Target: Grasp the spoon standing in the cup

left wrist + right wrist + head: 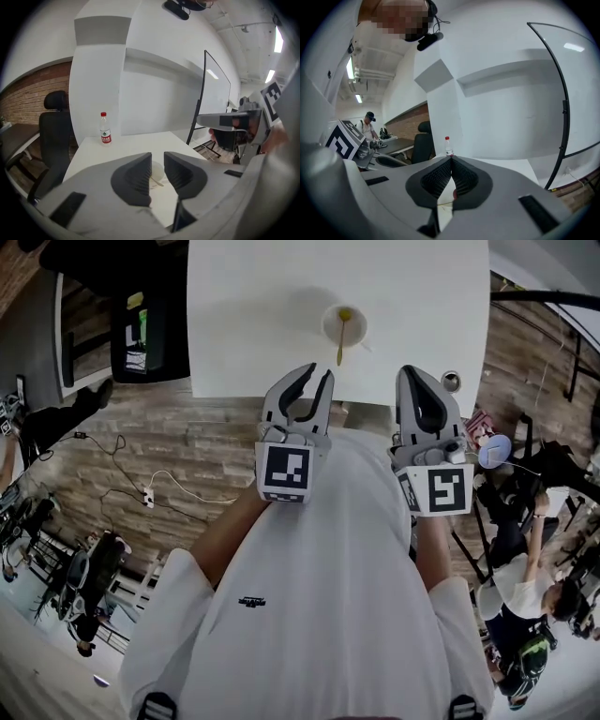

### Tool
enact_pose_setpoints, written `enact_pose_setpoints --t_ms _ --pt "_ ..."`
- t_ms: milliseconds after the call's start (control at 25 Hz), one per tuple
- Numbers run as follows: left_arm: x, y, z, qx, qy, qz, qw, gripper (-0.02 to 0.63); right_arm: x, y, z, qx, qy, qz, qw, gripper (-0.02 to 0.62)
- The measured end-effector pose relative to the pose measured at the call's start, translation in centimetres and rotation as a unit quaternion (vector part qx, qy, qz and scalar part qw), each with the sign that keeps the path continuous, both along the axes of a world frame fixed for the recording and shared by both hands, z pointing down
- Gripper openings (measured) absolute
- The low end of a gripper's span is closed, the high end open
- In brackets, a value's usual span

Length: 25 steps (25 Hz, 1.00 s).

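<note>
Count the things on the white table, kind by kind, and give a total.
cup: 1
spoon: 1
bottle: 1
Total: 3

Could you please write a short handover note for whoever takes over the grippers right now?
Left gripper: open, nothing between its jaws, held at the near edge of the table, short of the cup.
Right gripper: shut, empty, at the same edge, further right.
Things: the cup stands on the table, just ahead of the left gripper. The spoon leans in it, handle over the near rim.
Done: nothing grasped yet.
To do: bring a gripper forward to the spoon's handle and close on it. The left one looks better placed.
</note>
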<state>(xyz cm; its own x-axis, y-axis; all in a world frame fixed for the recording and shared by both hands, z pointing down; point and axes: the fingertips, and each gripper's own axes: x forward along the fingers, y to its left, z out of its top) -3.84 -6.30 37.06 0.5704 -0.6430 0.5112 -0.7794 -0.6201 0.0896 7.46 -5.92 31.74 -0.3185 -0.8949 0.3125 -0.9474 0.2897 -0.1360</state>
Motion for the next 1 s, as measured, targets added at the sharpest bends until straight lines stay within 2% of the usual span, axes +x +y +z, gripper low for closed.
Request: enact_pose_setpoints --t_ms 200,560,760,1000 --pt "1.1 0.3 2.6 -0.016 -0.011 -0.012 0.9997 0.173 0.1 -0.1 1.0 -0.009 -0.009 -0.015 1.0 0.003" --pt "2.1 -0.1 8.4 -0.036 -0.057 -0.045 0.9967 0.19 -0.7 -0.2 3.7 -0.027 -0.022 -0.05 0.998 0.003" --pt "2.5 -0.2 11.3 -0.062 -0.058 -0.072 0.9938 0.19 0.0 0.1 5.0 -0.04 -0.024 -0.059 0.997 0.003" --pt "2.5 -0.5 12.9 -0.067 -0.065 -0.089 0.9916 0.189 0.5 0.3 5.9 -0.047 -0.026 -0.061 0.997 0.003"
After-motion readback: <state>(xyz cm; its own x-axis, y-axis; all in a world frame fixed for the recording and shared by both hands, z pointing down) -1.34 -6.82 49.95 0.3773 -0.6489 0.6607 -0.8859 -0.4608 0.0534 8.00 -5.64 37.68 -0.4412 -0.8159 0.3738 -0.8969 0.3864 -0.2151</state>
